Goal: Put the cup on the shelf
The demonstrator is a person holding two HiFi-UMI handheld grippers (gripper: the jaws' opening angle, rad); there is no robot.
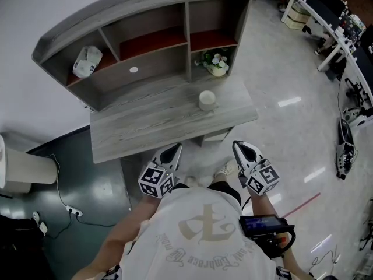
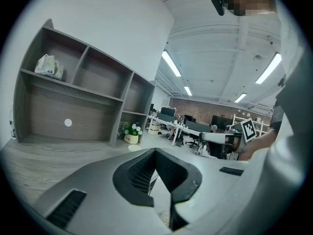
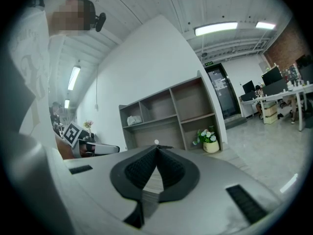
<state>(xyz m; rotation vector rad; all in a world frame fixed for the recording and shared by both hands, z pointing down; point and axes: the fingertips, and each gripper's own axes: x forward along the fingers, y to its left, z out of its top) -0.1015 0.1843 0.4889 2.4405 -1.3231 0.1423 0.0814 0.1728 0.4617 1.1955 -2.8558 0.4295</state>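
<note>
A white cup (image 1: 206, 100) stands upright on the grey wooden desk (image 1: 145, 127), right of its middle and in front of the shelf unit (image 1: 151, 42). Both grippers hang low by the desk's front edge, close to the person's body and well short of the cup. My left gripper (image 1: 172, 151) points at the desk with its jaws shut and nothing in them; its tips (image 2: 155, 151) meet in the left gripper view. My right gripper (image 1: 240, 147) is also shut and empty, its tips (image 3: 157, 148) closed toward the shelf unit (image 3: 161, 114).
A potted plant (image 1: 217, 63) sits in the lower right compartment, just behind the cup. A white bag (image 1: 87, 60) lies in the upper left compartment. A white bin (image 1: 23, 171) and a power strip (image 1: 73, 210) are on the floor at left. Office desks (image 1: 326, 16) stand far right.
</note>
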